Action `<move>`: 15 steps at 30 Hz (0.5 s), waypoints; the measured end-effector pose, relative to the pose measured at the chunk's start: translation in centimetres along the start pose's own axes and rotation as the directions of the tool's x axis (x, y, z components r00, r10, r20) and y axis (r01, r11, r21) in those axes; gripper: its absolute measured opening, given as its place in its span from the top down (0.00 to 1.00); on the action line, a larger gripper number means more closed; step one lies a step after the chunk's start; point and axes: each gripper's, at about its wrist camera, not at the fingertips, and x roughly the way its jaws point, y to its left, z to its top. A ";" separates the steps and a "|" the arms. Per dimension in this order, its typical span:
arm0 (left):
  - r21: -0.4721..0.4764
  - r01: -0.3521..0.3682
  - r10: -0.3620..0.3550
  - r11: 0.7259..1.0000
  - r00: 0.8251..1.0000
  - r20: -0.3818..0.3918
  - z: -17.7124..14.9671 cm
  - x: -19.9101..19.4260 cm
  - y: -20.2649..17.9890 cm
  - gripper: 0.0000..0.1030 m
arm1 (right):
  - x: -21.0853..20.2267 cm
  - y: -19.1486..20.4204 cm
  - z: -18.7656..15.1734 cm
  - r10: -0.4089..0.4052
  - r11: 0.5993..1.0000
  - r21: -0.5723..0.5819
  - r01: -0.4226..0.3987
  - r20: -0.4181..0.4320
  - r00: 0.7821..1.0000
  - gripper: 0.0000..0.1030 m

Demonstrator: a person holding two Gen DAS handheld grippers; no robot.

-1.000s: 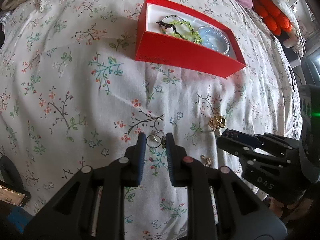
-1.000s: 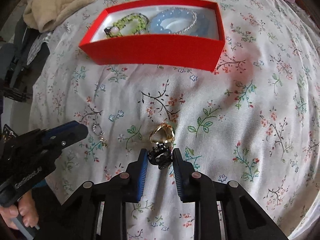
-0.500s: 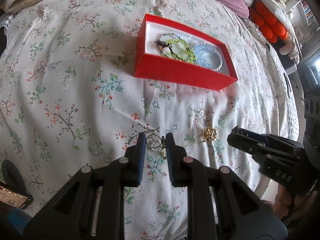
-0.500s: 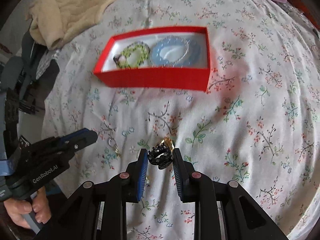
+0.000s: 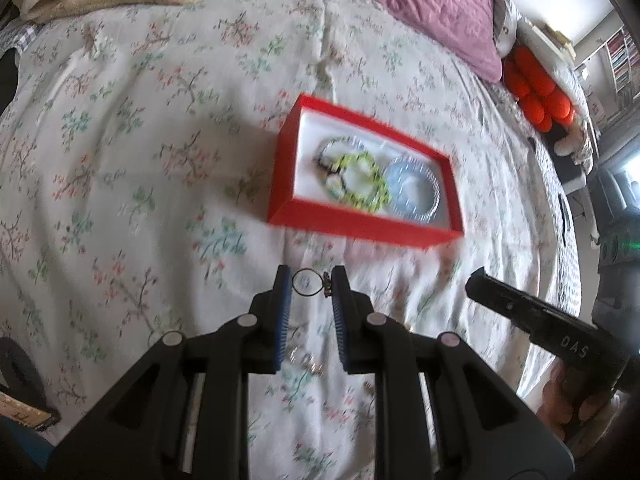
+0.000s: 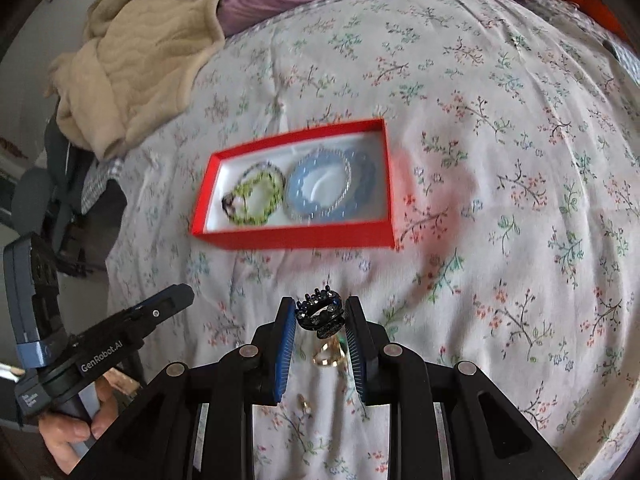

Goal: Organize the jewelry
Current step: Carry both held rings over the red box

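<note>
Spreading across both views, the floral bedspread (image 6: 500,128) is carrying a red box (image 6: 296,236) that is holding a green bead bracelet (image 6: 260,196) beside a blue one (image 6: 316,188). The right claw (image 6: 320,316) is gripping a black ring (image 6: 320,312) above the bed, with a gold ring (image 6: 328,354) lying below it. The left claw (image 5: 308,284) is pinching a thin hoop ring (image 5: 306,282) short of the box.
</note>
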 end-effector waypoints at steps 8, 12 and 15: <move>0.017 0.043 -0.045 0.999 0.995 0.085 2.8 1.4 -1.4 0.79 | 1.4 0.4 2.8 0.032 0.999 0.021 -0.033 0.048 0.998 0.75; 0.041 0.065 -0.068 0.997 0.993 0.094 3.6 2.7 -2.5 0.79 | 2.8 0.1 4.1 0.021 0.999 0.042 -0.023 0.062 0.998 0.75; 0.055 0.056 -0.061 0.997 0.994 0.089 4.0 3.6 -3.1 0.79 | 3.6 -0.4 4.7 0.020 0.998 0.057 -0.023 0.065 0.998 0.75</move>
